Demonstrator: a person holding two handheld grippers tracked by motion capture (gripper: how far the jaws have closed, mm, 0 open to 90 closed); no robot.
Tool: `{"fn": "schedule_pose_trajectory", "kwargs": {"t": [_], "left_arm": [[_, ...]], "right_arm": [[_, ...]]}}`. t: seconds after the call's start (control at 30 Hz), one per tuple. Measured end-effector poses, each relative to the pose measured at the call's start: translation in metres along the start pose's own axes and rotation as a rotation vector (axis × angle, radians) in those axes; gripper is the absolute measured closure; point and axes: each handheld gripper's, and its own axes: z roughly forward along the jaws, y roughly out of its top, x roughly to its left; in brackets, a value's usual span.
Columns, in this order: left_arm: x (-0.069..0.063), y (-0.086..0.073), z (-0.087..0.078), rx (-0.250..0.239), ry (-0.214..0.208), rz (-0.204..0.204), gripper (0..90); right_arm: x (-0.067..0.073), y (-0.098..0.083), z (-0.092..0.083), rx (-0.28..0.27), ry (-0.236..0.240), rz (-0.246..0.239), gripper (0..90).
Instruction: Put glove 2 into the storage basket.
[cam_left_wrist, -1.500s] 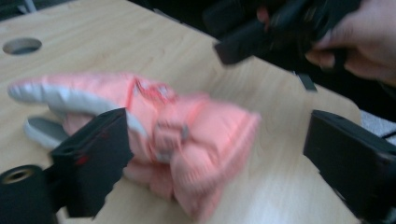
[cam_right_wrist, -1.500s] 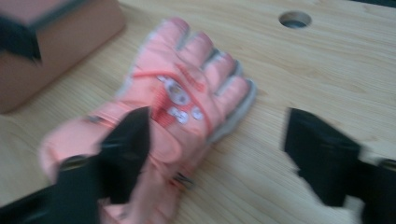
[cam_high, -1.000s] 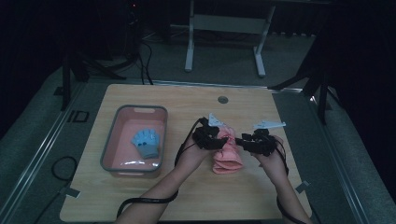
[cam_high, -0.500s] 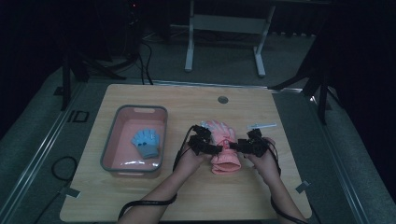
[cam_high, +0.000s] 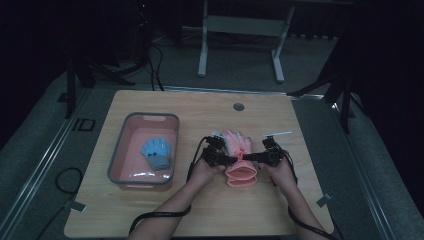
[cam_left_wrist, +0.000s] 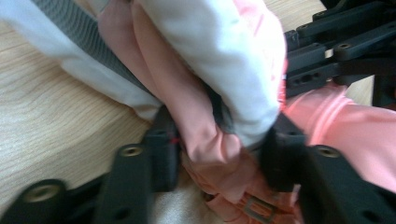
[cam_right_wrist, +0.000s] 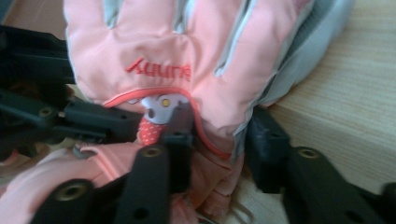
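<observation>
A pink and white ski glove (cam_high: 237, 145) lies on the wooden table (cam_high: 300, 210), fingers pointing away and cuff (cam_high: 241, 174) toward me. My left gripper (cam_high: 223, 159) pinches its wrist from the left, and my right gripper (cam_high: 256, 158) pinches it from the right. In the left gripper view my left gripper (cam_left_wrist: 222, 149) squeezes bunched pink fabric of the glove (cam_left_wrist: 205, 70). The right gripper view has my right gripper (cam_right_wrist: 222, 140) clamped on the glove (cam_right_wrist: 187, 42) just below its red lettering. Both pairs of jaws have just been closing, with the glove between them.
A grey bin (cam_high: 118, 155) with a pink inside stands at the left of the table, and a small blue glove (cam_high: 156, 152) lies in it. A round cable hole (cam_high: 238, 107) sits near the far edge. Cables trail from both grippers toward the near edge.
Both grippers have sunk to the table with the pink glove, which now lies flat. Their jaws have drawn in on the glove's wrist from either side.
</observation>
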Motion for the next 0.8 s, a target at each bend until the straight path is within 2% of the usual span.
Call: {"fn": "schedule_pose_trajectory", "kwargs": {"t": [0.1, 0.17, 0.3, 0.47, 0.8], "left_arm": [[0.0, 0.001, -0.002, 0.003, -0.01, -0.007, 65.4], [-0.002, 0.003, -0.005, 0.006, -0.018, 0.013, 67.7], [-0.004, 0.008, -0.013, 0.018, -0.033, 0.015, 69.6], [-0.01, 0.014, -0.025, 0.004, -0.032, 0.032, 70.0], [-0.017, 0.03, -0.062, -0.014, -0.033, 0.073, 70.0]], "right_arm": [[0.007, -0.001, -0.002, -0.022, -0.035, -0.032, 74.3], [0.011, -0.002, -0.005, -0.035, -0.046, -0.037, 76.4], [0.017, 0.0, -0.011, -0.051, -0.039, -0.042, 77.9], [0.028, 0.003, -0.021, -0.092, -0.058, -0.06, 78.5], [0.055, 0.019, -0.039, -0.141, -0.045, -0.094, 78.4]]}}
